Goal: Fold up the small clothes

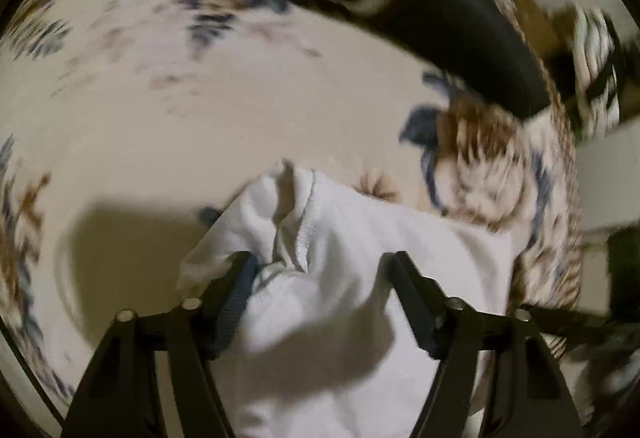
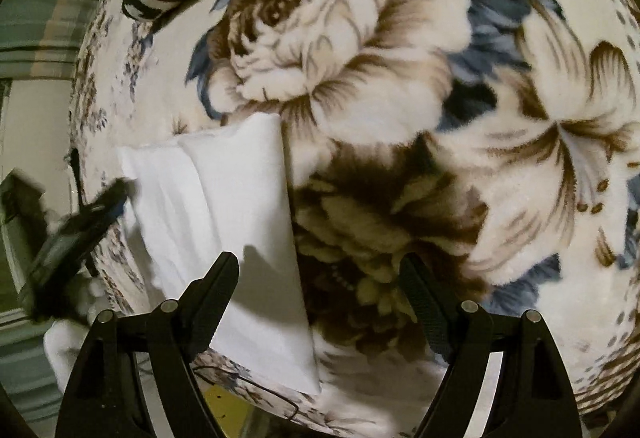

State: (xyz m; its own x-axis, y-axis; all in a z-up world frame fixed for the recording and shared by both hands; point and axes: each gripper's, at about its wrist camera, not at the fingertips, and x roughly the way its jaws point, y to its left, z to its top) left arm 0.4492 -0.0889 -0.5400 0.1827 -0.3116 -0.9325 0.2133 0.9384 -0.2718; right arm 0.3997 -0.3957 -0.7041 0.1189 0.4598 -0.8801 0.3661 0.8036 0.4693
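Two grippers are seen above a floral blanket printed with brown roses and blue leaves. In the left wrist view, the left gripper is shown with its jaws spread wide, and a bunched white garment is draped between and over them; whether the cloth is actually pinched cannot be told (the frame is blurred with motion). A stitched hem is visible on the raised fold of the garment. In the right wrist view, the right gripper is held wide open with nothing between its fingers, poised over the blanket just beside the garment's straight right edge. The white garment is laid partly flat near the blanket's left border, where the left gripper is seen at its far corner.
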